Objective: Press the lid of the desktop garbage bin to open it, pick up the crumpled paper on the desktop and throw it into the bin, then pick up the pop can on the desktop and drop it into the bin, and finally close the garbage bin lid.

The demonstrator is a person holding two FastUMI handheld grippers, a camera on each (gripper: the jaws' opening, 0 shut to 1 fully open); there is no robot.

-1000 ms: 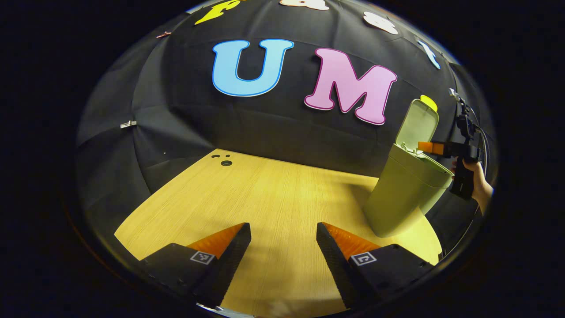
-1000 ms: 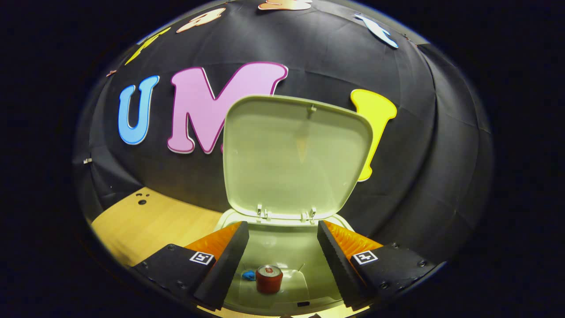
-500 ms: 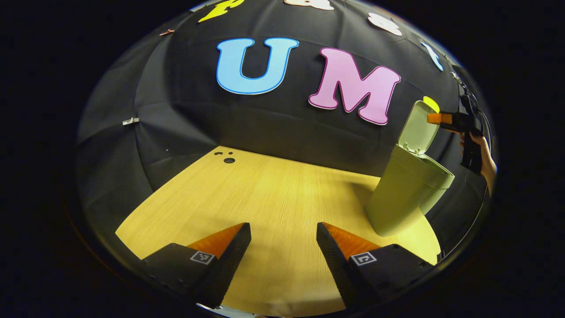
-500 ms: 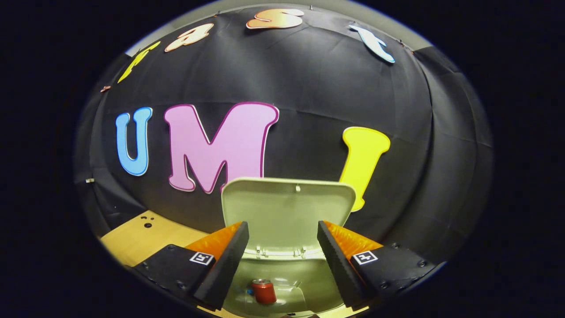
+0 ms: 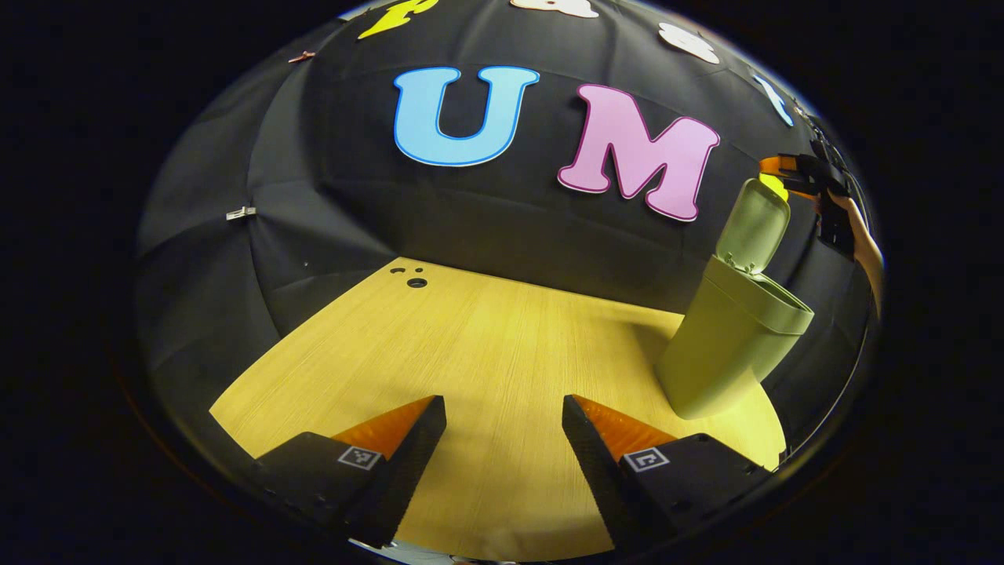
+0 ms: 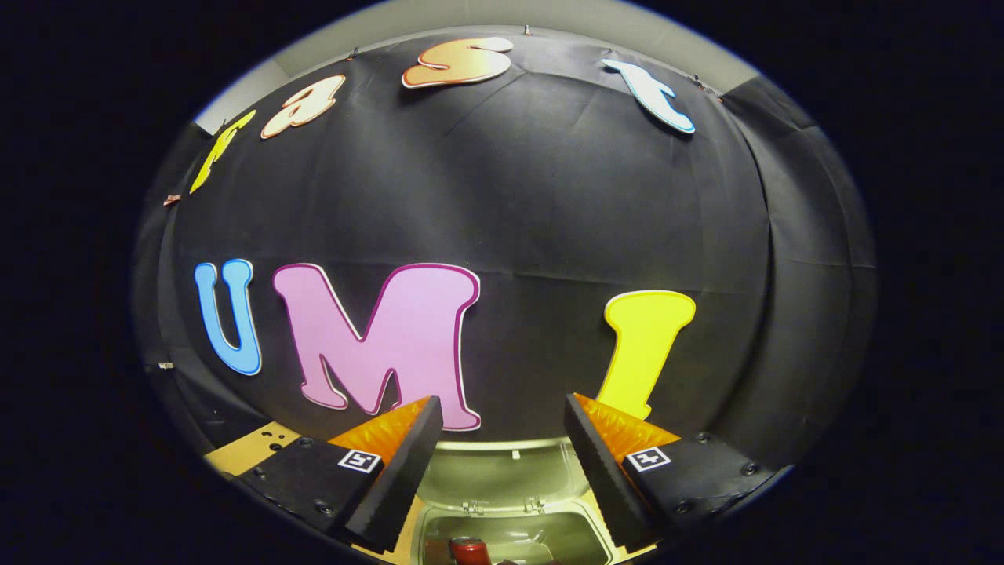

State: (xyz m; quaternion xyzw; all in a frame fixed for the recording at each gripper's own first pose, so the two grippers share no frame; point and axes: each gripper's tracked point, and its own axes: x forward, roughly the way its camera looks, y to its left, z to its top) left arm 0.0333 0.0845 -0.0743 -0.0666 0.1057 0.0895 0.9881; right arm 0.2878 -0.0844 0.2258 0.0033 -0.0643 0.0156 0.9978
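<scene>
Jaws apart on left gripper and right gripper | bin lid up | pop can inside

Right hand-held gripper now up above the top edge of the raised lid, no longer over the mouth of the bin. In the right gripper view, lid and pop can sunk toward the bottom edge.

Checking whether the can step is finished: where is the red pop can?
In the right gripper view the red pop can lies inside the open green plastic bin, below the raised lid.
</scene>
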